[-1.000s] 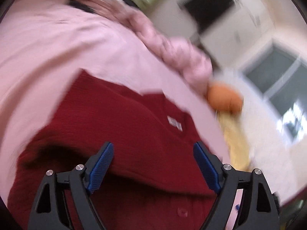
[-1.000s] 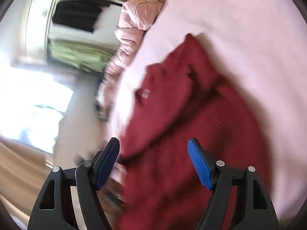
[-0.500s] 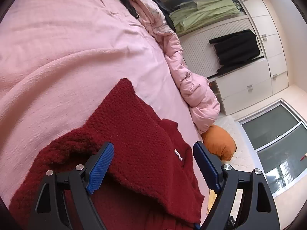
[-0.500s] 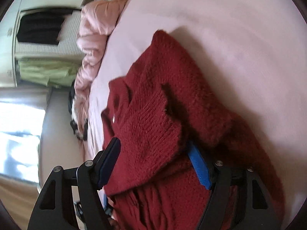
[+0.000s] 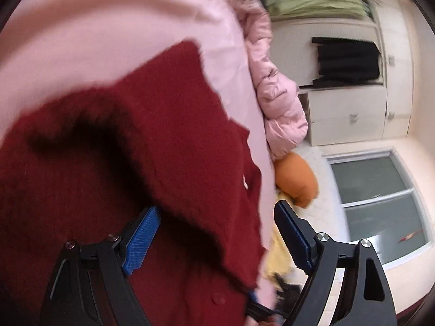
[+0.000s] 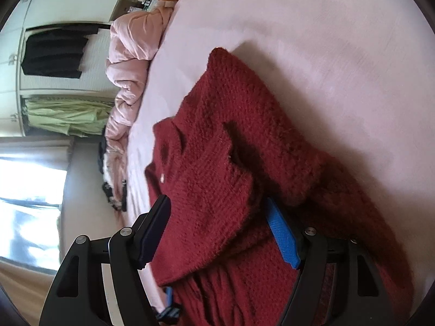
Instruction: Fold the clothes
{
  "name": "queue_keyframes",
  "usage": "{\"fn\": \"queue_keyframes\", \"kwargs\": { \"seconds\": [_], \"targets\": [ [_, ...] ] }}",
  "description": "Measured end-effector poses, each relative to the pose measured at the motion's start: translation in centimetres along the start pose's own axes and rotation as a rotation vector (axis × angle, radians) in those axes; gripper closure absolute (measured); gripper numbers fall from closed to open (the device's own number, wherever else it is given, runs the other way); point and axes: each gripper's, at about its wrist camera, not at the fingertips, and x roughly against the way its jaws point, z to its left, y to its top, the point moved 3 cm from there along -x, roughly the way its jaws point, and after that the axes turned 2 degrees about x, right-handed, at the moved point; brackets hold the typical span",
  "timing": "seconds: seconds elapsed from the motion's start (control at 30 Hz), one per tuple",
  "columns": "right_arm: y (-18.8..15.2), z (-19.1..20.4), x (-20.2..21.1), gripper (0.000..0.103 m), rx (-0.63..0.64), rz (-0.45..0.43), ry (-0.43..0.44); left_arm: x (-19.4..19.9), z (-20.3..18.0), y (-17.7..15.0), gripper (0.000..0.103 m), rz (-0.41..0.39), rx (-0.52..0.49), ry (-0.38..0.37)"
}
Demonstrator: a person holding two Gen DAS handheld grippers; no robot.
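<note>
A dark red knitted sweater (image 6: 244, 179) lies bunched on the pink bed sheet (image 6: 312, 40), near the bed's edge, with one thick flap turned over the rest of the garment. The right gripper (image 6: 220, 231) has its fingers spread wide, and that folded flap sits between them; the pads do not look pressed into the cloth, so it is open around the fabric rather than clamped. The left gripper (image 5: 217, 241) is likewise spread, with the sweater's hanging edge draped between and partly over its fingers, though the view is blurred and contact is hard to judge. The knit looks chunky, soft and fairly heavy for clothing: it will probably sag and stretch when lifted, cling to itself, and hold loose folds rather than crisp creases. It is not fragile or slippery, but a fingertip could snag the open stitches. The firmer places to take hold appear to be the hem or the neckline near the small label (image 6: 162, 179), pinching both layers together.
</note>
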Motion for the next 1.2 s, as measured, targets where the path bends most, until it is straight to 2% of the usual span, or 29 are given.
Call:
{"fn": "queue_keyframes", "kwargs": {
  "seconds": [0.07, 0.13, 0.17, 0.23, 0.3, 0.37, 0.47, 0.53, 0.63, 0.7, 0.73, 0.77, 0.8, 0.83, 0.93, 0.97, 1.03, 1.13, 1.2],
  "targets": [
    [0.2, 0.3, 0.0, 0.037, 0.01, -0.008, 0.015, 0.4, -0.6, 0.8, 0.018, -0.065, -0.053, 0.021],
    [0.2, 0.9, 0.0, 0.067, 0.052, -0.01, -0.01, 1.3, -0.6, 2.1, 0.018, -0.152, -0.079, 0.044],
    [0.1, 1.0, -0.2, 0.072, 0.077, -0.004, -0.042, 1.8, -0.5, 2.6, 0.018, -0.191, -0.091, 0.069],
    [0.1, 1.0, -0.8, 0.094, 0.115, 0.018, -0.101, 2.4, -0.1, 3.7, 0.018, -0.242, -0.121, 0.126],
    [0.1, 0.9, -1.4, 0.094, 0.146, 0.032, -0.185, 2.4, 0.6, 4.2, 0.019, -0.227, -0.109, 0.115],
    [0.0, 3.2, -1.3, 0.095, 0.234, 0.017, -0.214, 2.2, 0.7, 4.2, 0.02, -0.222, -0.114, 0.132],
    [-0.9, 11.6, -0.3, 0.095, 0.528, -0.016, -0.189, 2.4, 0.3, 4.1, 0.02, -0.227, -0.144, 0.15],
    [-1.4, 17.3, 1.6, 0.095, 0.671, -0.065, -0.106, 2.6, 0.4, 4.3, 0.02, -0.233, -0.134, 0.151],
    [-1.9, 25.2, 8.0, 0.095, 0.842, -0.244, 0.101, 2.9, 0.4, 4.2, 0.02, -0.252, -0.105, 0.116],
    [-2.2, 27.3, 11.2, 0.095, 0.912, -0.341, 0.22, 2.8, -0.2, 4.1, 0.02, -0.254, -0.133, 0.108],
    [-2.4, 27.6, 12.2, 0.095, 0.943, -0.374, 0.26, 2.6, -0.5, 4.0, 0.02, -0.252, -0.16, 0.117],
    [-2.6, 27.2, 12.6, 0.095, 0.981, -0.401, 0.264, 2.5, -0.8, 3.8, 0.02, -0.248, -0.179, 0.126],
    [-2.4, 26.4, 12.1, 0.095, 0.987, -0.403, 0.224, 2.3, -0.9, 3.7, 0.02, -0.243, -0.193, 0.139],
    [-1.7, 24.5, 10.7, 0.095, 0.952, -0.376, 0.152, 2.2, -0.8, 3.7, 0.02, -0.239, -0.191, 0.15],
    [0.7, 17.3, 6.6, 0.095, 0.747, -0.266, 0.014, 2.5, 0.1, 4.1, 0.02, -0.242, -0.138, 0.15],
    [1.1, 15.0, 5.5, 0.095, 0.679, -0.231, -0.015, 2.6, 0.3, 4.2, 0.02, -0.245, -0.128, 0.148],
    [1.0, 13.5, 5.2, 0.095, 0.655, -0.216, -0.031, 2.7, 0.3, 4.2, 0.02, -0.257, -0.127, 0.159],
    [0.5, 17.1, 6.3, 0.095, 0.747, -0.236, 0.005, 2.7, -0.3, 3.8, 0.02, -0.264, -0.169, 0.178],
    [-0.1, 22.9, 7.6, 0.095, 0.847, -0.26, 0.079, 2.8, -0.5, 3.7, 0.02, -0.272, -0.181, 0.18]
  ]
}}
